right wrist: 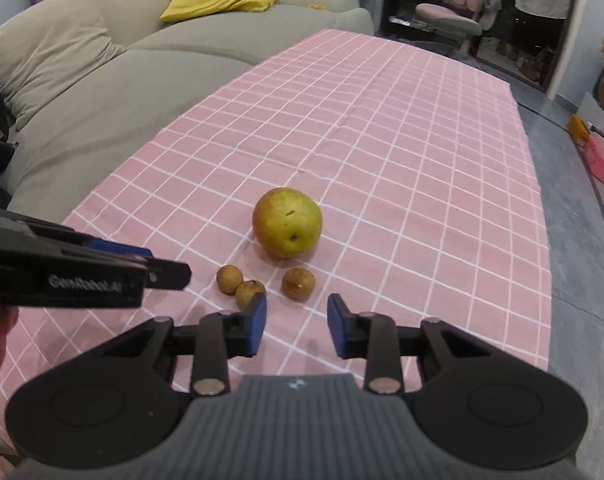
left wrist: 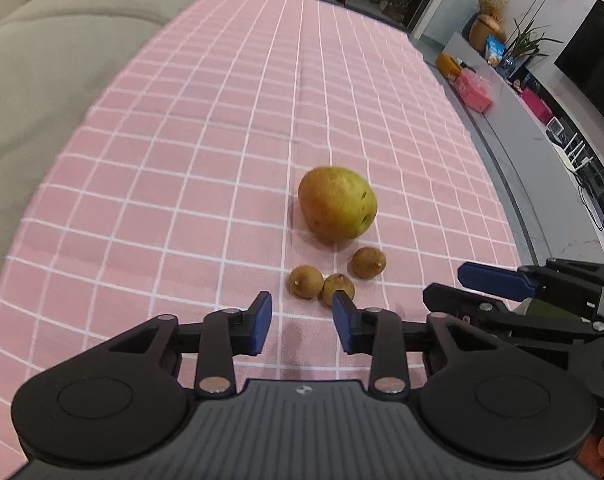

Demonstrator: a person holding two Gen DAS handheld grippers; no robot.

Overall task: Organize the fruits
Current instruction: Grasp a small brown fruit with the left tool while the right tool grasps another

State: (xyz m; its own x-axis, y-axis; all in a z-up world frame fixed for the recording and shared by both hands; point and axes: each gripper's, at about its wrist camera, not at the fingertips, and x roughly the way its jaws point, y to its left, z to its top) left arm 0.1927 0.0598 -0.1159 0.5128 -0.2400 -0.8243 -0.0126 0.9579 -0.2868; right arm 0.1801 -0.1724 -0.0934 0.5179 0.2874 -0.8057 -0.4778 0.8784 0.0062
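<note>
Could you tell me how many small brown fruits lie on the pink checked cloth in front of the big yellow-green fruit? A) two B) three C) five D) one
B: three small brown fruits lie on the pink checked cloth, on the near side of the large yellow-green fruit; two of them touch and the third lies apart.

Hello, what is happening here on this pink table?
A person holds a gripper in each hand over a pink checked tablecloth. A pear and three small brown fruits lie loose on it. The left gripper and the right gripper are both open and hold nothing; no fruit is touched yet.
</note>
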